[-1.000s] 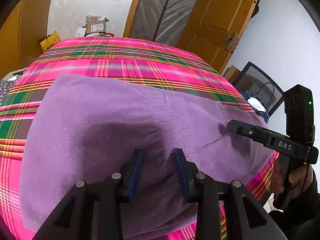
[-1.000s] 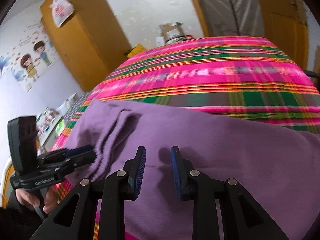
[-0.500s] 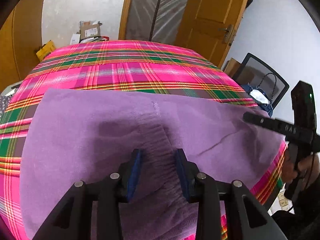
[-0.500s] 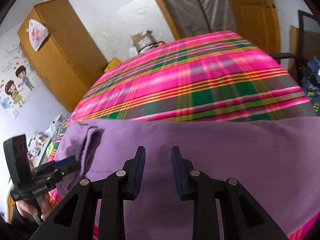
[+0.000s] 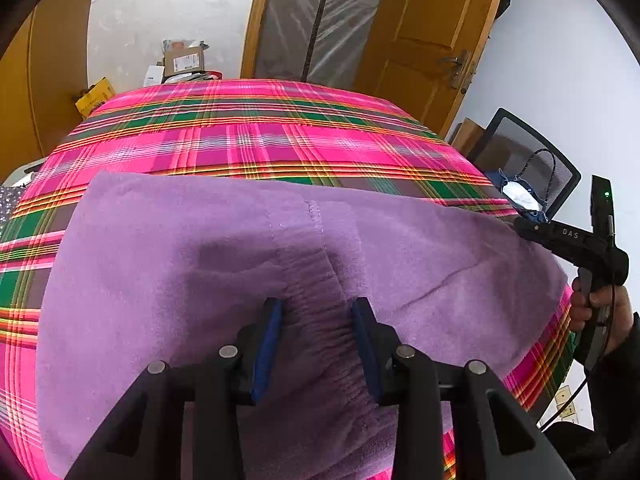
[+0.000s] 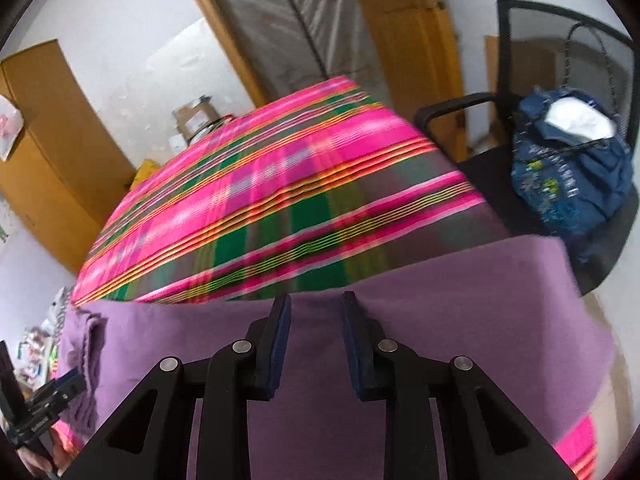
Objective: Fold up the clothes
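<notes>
Purple fleece garment [image 5: 168, 280] — spread broad across the plaid bedcover [image 5: 256, 140], ribbed cuff band lying over its middle, one end bunched. Left gripper [image 5: 316, 340]: jaws parted, straddling the band. Right gripper [image 6: 316, 344]: jaws parted, nothing held, above the far edge. Folding status: seemingly partway — no compact bundle yet.

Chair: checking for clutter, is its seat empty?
No, a blue bag sits on the chair beside the bed.
</notes>
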`<state>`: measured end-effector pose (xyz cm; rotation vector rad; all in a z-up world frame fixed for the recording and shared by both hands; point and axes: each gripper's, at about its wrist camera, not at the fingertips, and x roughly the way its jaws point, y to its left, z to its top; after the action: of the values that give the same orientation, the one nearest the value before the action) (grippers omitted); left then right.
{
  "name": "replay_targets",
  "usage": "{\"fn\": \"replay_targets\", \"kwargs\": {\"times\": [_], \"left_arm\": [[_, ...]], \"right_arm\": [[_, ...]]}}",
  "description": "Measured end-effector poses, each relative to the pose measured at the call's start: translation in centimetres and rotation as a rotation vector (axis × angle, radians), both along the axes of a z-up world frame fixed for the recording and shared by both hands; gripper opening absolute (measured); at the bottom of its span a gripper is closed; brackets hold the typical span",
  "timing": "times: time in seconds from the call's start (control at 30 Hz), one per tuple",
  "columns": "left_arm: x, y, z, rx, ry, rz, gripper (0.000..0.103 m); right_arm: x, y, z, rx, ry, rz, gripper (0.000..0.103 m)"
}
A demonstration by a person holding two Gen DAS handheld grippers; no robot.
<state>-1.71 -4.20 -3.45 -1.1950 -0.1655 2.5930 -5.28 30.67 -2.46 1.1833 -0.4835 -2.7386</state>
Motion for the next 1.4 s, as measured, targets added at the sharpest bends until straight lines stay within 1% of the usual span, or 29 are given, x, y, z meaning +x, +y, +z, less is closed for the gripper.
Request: {"fn": "replay_targets", "kwargs": {"times": [0.2,0.27,0.4,0.53,0.7,0.87,1.0,1.1,1.3,1.4], "left_arm": [[-0.1,0.0,0.0,-0.001,-0.003,0.004,0.038],[-0.1,0.0,0.0,-0.003,-0.005,0.006,0.038],[-0.2,0.1,0.2,-0.009,-0.016,0.012,0.038],[0.0,0.3,0.6,-0.017,-0.026,0.021,0.037],[0.3,0.6,1.3,-0.027,-0.032,0.032,0.037],[2.7,0.9,1.9,-0.015,-0.002,-0.017,0.037],[3.9,1.1,0.8,-0.038,-0.007,-0.045,0.037],[3.9,1.1,0.8,-0.027,-0.009,-0.043,0.037],[4.1,0.5,2.1,0.013,0.029,-0.051,0.037],[3.8,0.7,1.4,0.014,0.004,-0.061,0.037]], "right_arm": [[1.6,3.2,0.8,0.02,0.028,-0.089,0.027],[1.9,4.5,0.9,0.015,0.029,-0.124,0.027],[2.9,5.7,0.5,-0.012,0.019,-0.147,0.027],[3.4,4.9,0.1,-0.014,0.02,-0.129,0.027],[3.9,2.0,0.9,-0.019,0.062,-0.026,0.027],[4.4,-2.3,1.1,0.014,0.082,0.129,0.027],[4.5,-4.1,0.8,0.028,0.082,0.192,0.027],[4.3,-4.2,0.6,0.022,0.074,0.193,0.027],[4.1,-2.9,0.9,0.027,0.079,0.154,0.027],[4.1,-2.1,1.0,0.029,0.076,0.128,0.027]]}}
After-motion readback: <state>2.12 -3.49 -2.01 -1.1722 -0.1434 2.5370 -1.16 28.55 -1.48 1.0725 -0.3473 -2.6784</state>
